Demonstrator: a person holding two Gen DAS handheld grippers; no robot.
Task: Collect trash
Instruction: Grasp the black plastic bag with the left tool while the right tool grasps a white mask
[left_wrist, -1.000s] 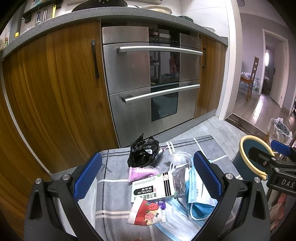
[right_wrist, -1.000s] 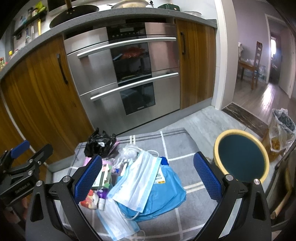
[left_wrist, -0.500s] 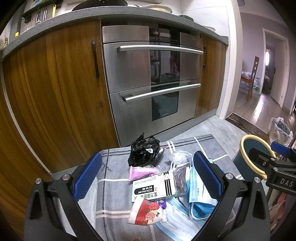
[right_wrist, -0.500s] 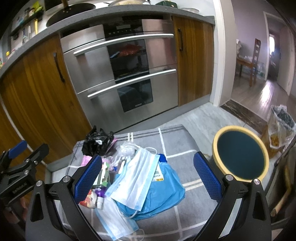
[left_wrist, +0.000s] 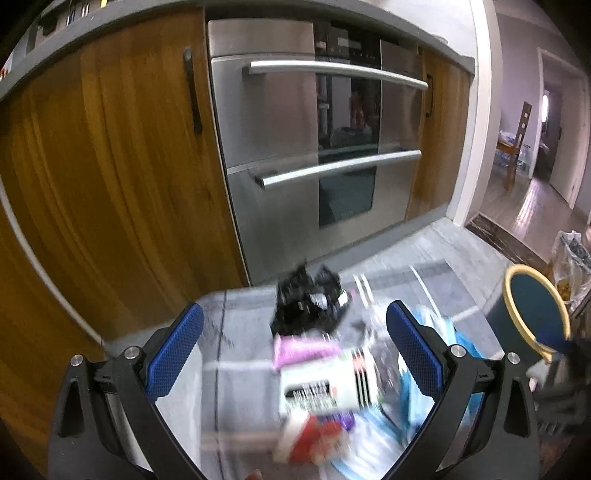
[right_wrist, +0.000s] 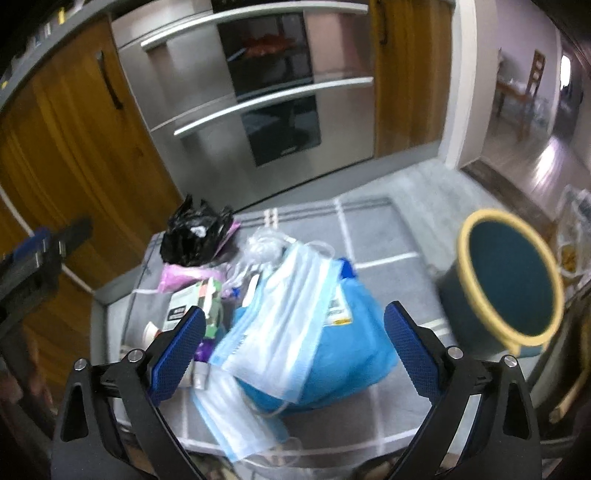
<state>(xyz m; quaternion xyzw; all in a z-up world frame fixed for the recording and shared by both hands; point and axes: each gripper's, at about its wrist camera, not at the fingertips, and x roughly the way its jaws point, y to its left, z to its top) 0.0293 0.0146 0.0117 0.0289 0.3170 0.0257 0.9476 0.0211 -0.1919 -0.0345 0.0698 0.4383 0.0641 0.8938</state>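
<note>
**Trash pile on the grey mat, both claws spread wide above it**

The trash lies heaped on a grey striped mat (right_wrist: 373, 236) on the kitchen floor. In the right wrist view a blue plastic bag (right_wrist: 343, 354) sits at the middle of the heap with a pale surgical mask (right_wrist: 280, 325) draped over it and a second mask (right_wrist: 236, 421) lying flat at its near edge. To the left of the bag are a white and green box (right_wrist: 192, 299), a pink wrapper (right_wrist: 184, 275) and, farthest back, a crumpled black bag (right_wrist: 195, 236). The left wrist view is blurred but shows the same black bag (left_wrist: 306, 306), the pink wrapper (left_wrist: 303, 349) and the white box (left_wrist: 325, 387) between its fingers.

The right gripper (right_wrist: 293, 354) hangs over the blue bag with its jaws wide apart, holding nothing. The left gripper (left_wrist: 293, 354) is likewise wide open and empty.

A dark bin with a yellow rim (right_wrist: 506, 277) stands just beside the mat on the right. Behind everything are a steel oven (left_wrist: 317, 147) and wooden cabinet doors (left_wrist: 110, 166)
</note>
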